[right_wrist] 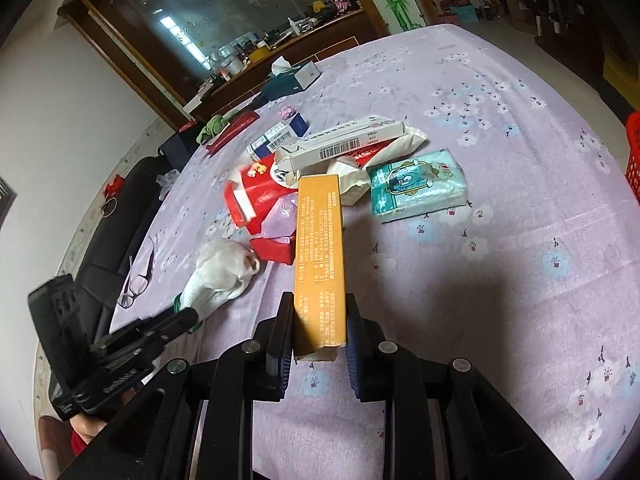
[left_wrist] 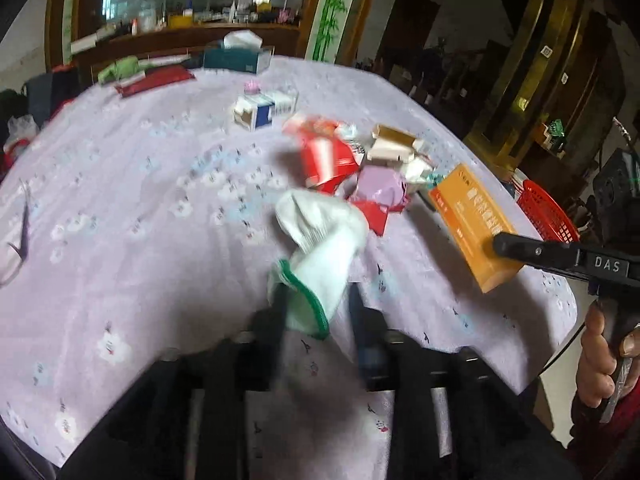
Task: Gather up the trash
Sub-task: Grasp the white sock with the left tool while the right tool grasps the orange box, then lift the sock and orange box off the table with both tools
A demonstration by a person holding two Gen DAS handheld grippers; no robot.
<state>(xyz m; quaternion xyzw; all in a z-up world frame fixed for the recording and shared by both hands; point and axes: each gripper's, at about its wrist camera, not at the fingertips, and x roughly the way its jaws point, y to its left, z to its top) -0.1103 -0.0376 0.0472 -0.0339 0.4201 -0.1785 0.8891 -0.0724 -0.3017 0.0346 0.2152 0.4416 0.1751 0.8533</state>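
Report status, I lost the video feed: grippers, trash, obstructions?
Left gripper shut on white knit glove. Right gripper shut on long orange cardboard box. Red plastic basket at table edge. Nothing blocking.

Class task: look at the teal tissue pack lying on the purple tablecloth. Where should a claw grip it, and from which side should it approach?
Grip the teal tissue pack across its shorter width, coming from above. It lies flat on the tablecloth, its near and right sides look clear, while its left edge abuts the trash pile.

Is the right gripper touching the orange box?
Touching. In the right wrist view the right gripper has both fingers pressed against the sides of the orange box, holding it above the table.
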